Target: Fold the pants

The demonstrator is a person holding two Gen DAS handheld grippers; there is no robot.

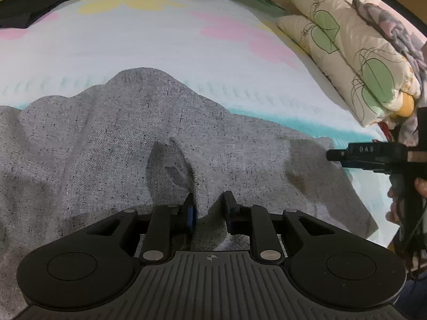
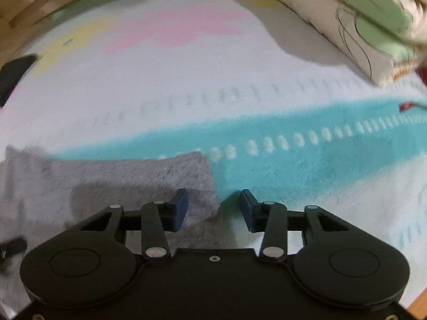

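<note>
Folding is judged barely begun. Grey pants (image 1: 120, 138) are spread, rumpled, across a flowered bedspread (image 1: 160, 42), with no finished fold visible. A raised ridge of the cloth is pinched between the nearly closed jaws of the left gripper (image 1: 208, 208). The right gripper (image 2: 214, 210) is held with its jaws apart over a corner of the pants, and nothing is gripped by it. Pillows (image 1: 347, 53) are stacked at the bed's far side, and a dark garment (image 1: 32, 2) is seen lying well apart. Smoothing and every fold are judged still to be done.
</note>
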